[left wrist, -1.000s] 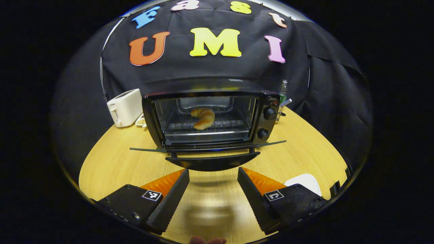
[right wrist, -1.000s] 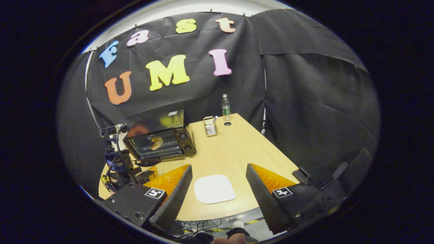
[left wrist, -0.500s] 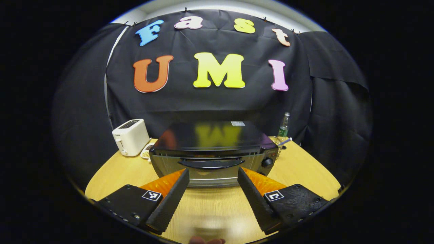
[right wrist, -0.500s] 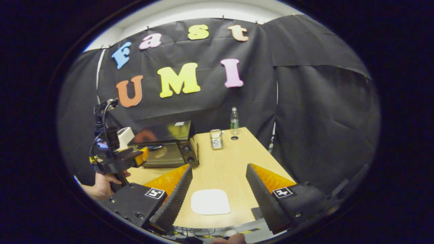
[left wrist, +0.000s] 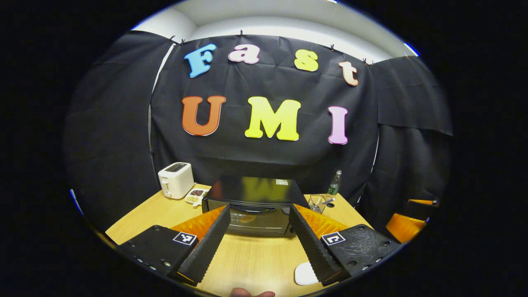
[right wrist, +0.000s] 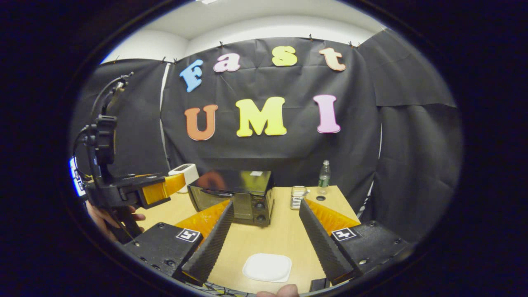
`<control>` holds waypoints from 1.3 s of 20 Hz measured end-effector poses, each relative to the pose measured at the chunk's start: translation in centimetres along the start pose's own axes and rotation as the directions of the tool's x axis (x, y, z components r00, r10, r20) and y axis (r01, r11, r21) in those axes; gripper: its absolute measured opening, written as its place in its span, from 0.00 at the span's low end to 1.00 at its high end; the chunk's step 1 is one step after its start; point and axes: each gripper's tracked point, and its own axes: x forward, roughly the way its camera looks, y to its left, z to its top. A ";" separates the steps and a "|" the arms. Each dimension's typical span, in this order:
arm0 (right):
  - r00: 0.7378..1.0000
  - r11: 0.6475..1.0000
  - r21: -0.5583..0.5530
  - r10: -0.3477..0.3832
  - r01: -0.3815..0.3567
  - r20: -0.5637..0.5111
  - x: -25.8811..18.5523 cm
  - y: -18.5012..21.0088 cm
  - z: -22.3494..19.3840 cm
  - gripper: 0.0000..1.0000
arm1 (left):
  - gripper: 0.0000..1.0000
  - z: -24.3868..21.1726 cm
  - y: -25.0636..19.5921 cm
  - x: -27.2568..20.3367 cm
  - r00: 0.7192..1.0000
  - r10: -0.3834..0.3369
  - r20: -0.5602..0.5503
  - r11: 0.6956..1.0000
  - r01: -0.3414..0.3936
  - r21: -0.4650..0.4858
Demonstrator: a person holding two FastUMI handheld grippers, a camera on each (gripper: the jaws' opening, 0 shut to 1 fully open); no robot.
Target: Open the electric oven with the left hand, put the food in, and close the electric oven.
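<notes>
The black electric oven [left wrist: 255, 204] stands on the wooden table [left wrist: 255, 260] with its glass door shut; the same oven [right wrist: 233, 194] shows in the right gripper view. Its glass is dark, so I cannot make out the food inside. My left gripper [left wrist: 258, 241] is open and empty, well back from the oven and above the table. From the right gripper view, the left gripper [right wrist: 173, 187] is held by a hand [right wrist: 103, 214] to the left of the oven. My right gripper [right wrist: 266, 235] is open and empty above a white plate [right wrist: 267, 267].
A white toaster [left wrist: 176, 185] and a small dish [left wrist: 196, 195] sit left of the oven. A wire basket [left wrist: 317, 202] and a water bottle [left wrist: 334, 183] stand to its right. The empty white plate [left wrist: 305, 273] lies near the table's front edge.
The oven door, hanging open with a croissant on the rack a second ago, is now shut. Both grippers have drawn back and upward from the oven, still open.
</notes>
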 end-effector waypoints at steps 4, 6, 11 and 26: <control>0.998 1.000 0.012 -0.006 0.005 0.066 -2.7 2.3 2.5 0.97 | 0.93 2.6 0.2 -5.6 0.998 -0.035 0.045 0.999 0.034 0.016; 0.997 0.999 0.008 -0.034 0.033 0.073 -4.6 3.3 3.2 0.97 | 0.93 3.3 0.6 -8.4 0.998 -0.049 0.048 0.999 0.048 0.011; 0.993 0.998 -0.009 -0.068 0.069 0.093 -10.5 6.8 3.5 0.97 | 0.93 3.3 2.9 -14.3 0.996 -0.048 0.079 0.999 0.048 0.002; 0.986 0.991 -0.021 -0.129 0.132 0.103 -19.5 11.5 1.5 0.96 | 0.93 2.1 6.0 -24.7 0.995 -0.021 0.102 1.000 0.022 -0.004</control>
